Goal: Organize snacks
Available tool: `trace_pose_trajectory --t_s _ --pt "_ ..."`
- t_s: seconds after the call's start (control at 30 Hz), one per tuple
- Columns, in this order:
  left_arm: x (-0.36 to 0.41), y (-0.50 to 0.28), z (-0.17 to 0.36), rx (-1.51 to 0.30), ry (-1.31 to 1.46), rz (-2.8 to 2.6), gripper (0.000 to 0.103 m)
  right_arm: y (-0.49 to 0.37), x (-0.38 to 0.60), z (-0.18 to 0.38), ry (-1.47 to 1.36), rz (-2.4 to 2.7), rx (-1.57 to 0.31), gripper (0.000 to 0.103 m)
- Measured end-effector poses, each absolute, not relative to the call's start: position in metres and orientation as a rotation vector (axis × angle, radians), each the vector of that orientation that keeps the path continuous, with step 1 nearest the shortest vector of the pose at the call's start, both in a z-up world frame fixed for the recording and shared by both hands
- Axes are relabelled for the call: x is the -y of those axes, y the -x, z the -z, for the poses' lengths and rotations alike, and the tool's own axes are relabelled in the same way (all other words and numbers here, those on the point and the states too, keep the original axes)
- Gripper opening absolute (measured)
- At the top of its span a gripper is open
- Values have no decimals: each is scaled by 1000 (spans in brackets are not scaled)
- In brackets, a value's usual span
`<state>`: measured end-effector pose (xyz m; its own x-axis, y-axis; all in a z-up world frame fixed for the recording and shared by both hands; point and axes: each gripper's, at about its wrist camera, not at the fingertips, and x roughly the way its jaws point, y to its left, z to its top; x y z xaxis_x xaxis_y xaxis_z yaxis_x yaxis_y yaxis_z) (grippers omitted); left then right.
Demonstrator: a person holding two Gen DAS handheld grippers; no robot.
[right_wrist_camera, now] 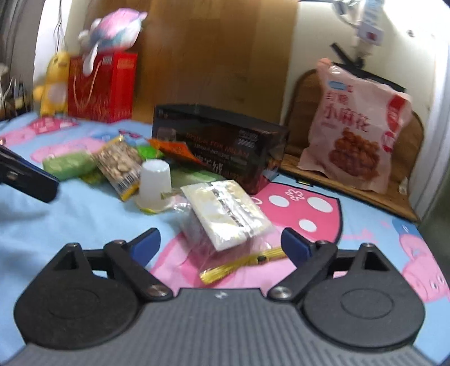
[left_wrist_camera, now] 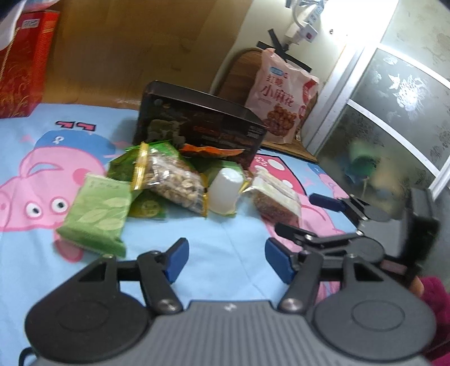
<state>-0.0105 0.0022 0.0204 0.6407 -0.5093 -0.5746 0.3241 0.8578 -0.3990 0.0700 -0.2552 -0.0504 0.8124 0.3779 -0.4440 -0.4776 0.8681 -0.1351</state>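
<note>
A pile of snacks lies on a blue cartoon bedsheet. It holds a green packet, a clear bag of nuts, a white cup and a clear packet of brown snack. A black box stands behind them. My left gripper is open and empty, short of the pile. My right gripper is open, with the clear packet lying between its fingers. The right gripper also shows in the left wrist view.
A big pink snack bag leans on a wooden stand at the back right. A red gift bag and plush toys stand at the back left. A wooden headboard is behind. A frosted glass door is at the right.
</note>
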Motion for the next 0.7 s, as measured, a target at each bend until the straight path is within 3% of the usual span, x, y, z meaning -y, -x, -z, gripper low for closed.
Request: trace_pose_trajectory --t_s 0.13,0.2,0.3,0.7 --pt "-8 12 -19 -731 283 467 61 -99 263 50 207 -501 -487 94" --pt "-9 13 -18 -732 286 462 61 -110 266 51 158 -522 -528 81" --pt "-11 12 -18 -732 294 461 61 -110 278 47 93 -541 -550 71" --pt "-20 17 -21 -709 334 491 65 -22 226 44 188 -909 -551 70"
